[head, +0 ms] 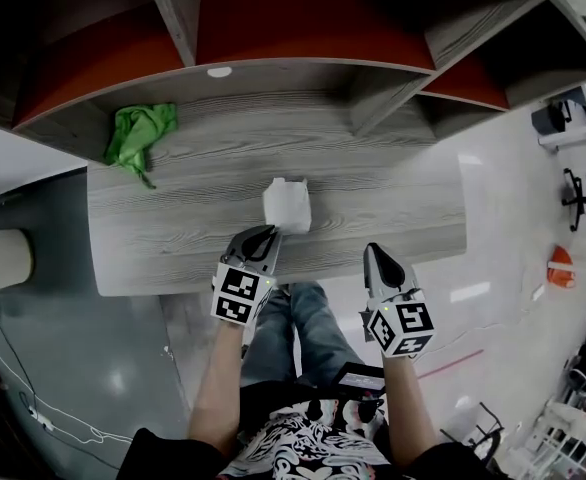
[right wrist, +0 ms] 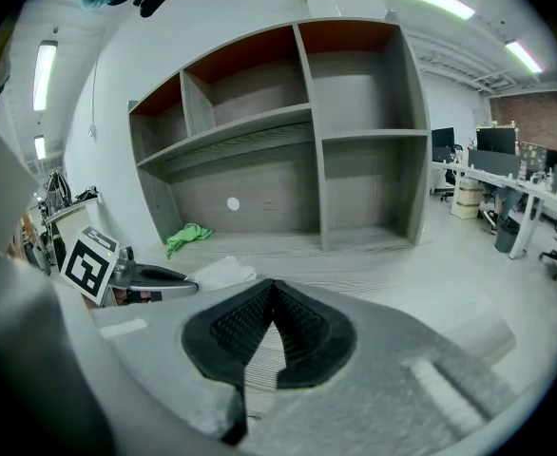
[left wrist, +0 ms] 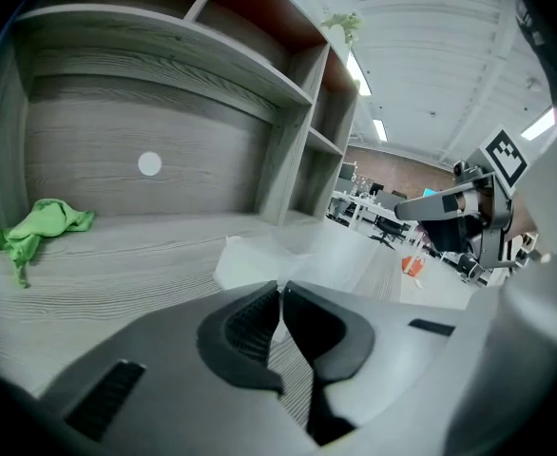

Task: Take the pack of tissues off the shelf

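The white pack of tissues [head: 287, 205] lies on the broad grey wooden board [head: 173, 238] below the shelf compartments. My left gripper [head: 269, 232] meets its near left corner. In the left gripper view the jaws [left wrist: 280, 289] are closed, with the pack's [left wrist: 259, 259] thin wrapper edge right at their tips, seemingly pinched. My right gripper [head: 376, 256] hovers off the board's front edge, to the right of the pack, shut and empty. The right gripper view shows its ribbed pads [right wrist: 302, 321] pressed together and the pack [right wrist: 223, 272] ahead on the left.
A crumpled green cloth [head: 139, 133] lies at the board's back left. Shelf dividers [head: 178, 23] and red-backed compartments rise behind. A white round dot [head: 219, 72] marks the back panel. Office chairs and desks stand far right. The person's legs are below the board edge.
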Motion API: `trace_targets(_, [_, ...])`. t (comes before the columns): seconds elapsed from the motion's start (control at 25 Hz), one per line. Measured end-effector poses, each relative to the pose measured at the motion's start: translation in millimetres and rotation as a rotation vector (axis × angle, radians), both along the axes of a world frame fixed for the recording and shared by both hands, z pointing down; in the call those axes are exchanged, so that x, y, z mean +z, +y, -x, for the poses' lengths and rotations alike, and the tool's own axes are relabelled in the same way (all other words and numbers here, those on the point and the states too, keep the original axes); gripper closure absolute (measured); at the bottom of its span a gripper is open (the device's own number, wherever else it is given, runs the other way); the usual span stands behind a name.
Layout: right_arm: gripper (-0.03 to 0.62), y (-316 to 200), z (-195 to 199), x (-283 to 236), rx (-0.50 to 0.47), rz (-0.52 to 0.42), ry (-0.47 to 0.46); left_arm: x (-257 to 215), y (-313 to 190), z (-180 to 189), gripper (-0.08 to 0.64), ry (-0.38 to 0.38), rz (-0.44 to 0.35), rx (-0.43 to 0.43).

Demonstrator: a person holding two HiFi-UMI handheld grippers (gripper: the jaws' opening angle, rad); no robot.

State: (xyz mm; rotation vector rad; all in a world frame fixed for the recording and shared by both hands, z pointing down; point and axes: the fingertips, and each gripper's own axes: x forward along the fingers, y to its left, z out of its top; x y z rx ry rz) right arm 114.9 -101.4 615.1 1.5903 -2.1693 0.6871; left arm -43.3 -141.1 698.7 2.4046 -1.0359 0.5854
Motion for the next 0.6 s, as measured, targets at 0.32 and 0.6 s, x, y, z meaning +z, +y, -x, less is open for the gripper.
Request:
trace_targets(0.32, [0.589,-3.0,3.2,0.9,-0.026,-0.010,0.008,-0.4,0.2,2.5,0.545,0.003,-0.011,-0.031])
trace_targets(0.6, [0.589,-5.7,12.8,-4.6,-0.100,-0.035,0.005,-20.5,-5.0,10.2,0.417,0.029,-0.058,-0.127])
